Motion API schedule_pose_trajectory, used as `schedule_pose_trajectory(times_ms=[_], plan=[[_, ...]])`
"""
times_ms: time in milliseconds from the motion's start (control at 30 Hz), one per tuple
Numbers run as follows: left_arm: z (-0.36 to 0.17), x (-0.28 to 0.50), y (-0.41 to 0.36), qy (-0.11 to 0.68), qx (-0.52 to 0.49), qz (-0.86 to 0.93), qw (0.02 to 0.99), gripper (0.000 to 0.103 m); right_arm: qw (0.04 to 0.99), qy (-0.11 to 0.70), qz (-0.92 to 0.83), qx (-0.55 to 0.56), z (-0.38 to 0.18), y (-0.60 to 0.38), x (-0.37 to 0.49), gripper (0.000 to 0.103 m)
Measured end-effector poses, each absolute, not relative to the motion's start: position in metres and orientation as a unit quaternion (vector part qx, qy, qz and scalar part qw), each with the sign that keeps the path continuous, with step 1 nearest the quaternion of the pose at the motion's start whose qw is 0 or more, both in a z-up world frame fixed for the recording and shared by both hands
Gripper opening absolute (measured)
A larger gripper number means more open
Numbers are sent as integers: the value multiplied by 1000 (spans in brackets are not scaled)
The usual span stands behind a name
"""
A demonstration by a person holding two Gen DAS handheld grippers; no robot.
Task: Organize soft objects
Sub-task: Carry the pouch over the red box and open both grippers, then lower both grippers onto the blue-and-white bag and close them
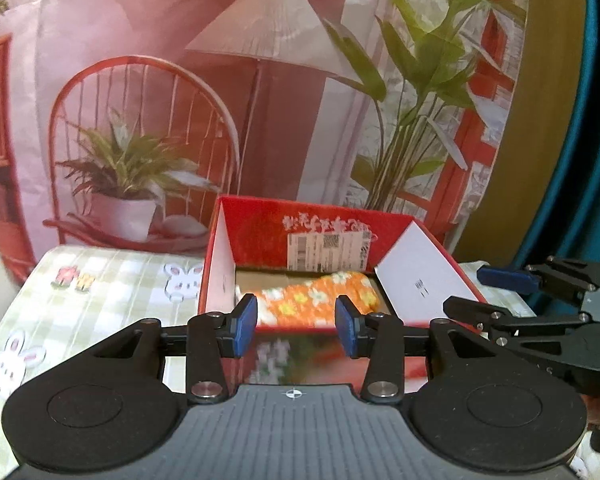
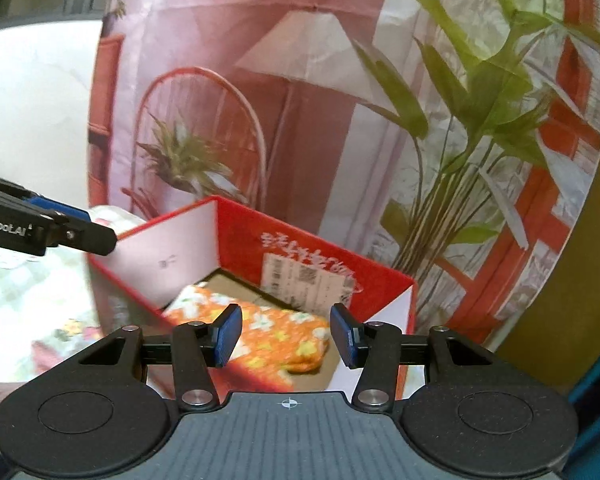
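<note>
The left gripper (image 1: 296, 324) is spread open with nothing between its blue pads (image 1: 244, 326), and it sits low in the centre of its own view, in front of the red box (image 1: 260, 232). The right gripper (image 2: 286, 334) is likewise open and empty, placed at the lower middle of its view, over the near edge of the same box. The orange floral cloth (image 1: 312, 300), patterned with white and yellow flowers, lies on the brown floor inside the box, at centre frame in both views; it looks folded or rolled, though blur makes that hard to confirm. The box has white inner side walls and a red back wall bearing a white shipping label (image 1: 328, 250). It stands on a green checked tablecloth with rabbits (image 1: 100, 292), which fills the lower left of the left wrist view. Behind the box, across the upper frame, hangs a printed backdrop (image 1: 180, 80) showing a chair, a lamp and potted plants.
</note>
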State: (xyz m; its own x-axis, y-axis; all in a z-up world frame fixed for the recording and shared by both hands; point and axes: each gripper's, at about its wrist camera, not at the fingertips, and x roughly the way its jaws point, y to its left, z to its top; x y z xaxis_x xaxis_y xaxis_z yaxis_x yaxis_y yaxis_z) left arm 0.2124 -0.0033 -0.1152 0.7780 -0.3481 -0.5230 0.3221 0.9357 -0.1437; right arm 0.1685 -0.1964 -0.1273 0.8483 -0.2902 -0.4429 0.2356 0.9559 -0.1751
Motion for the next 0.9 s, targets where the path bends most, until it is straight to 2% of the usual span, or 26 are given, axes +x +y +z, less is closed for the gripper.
schedule_pose_trajectory(times_ms=[100,200,567,900], plan=[[-117,186,2,290,-35,-174,940,45,964,232,-125,-37,-130,-181,144,46],[-122,160,8,294,-43,-160,941,53,967,224,-117,-33,-135,-163,119,46],[-155,84,8,322,-37,-175,930,53,967,222,-122,14,-176,-117,43,46],[-214,85,12,453,-61,-181,871,53,951,280,-122,56,-220,-105,20,47]])
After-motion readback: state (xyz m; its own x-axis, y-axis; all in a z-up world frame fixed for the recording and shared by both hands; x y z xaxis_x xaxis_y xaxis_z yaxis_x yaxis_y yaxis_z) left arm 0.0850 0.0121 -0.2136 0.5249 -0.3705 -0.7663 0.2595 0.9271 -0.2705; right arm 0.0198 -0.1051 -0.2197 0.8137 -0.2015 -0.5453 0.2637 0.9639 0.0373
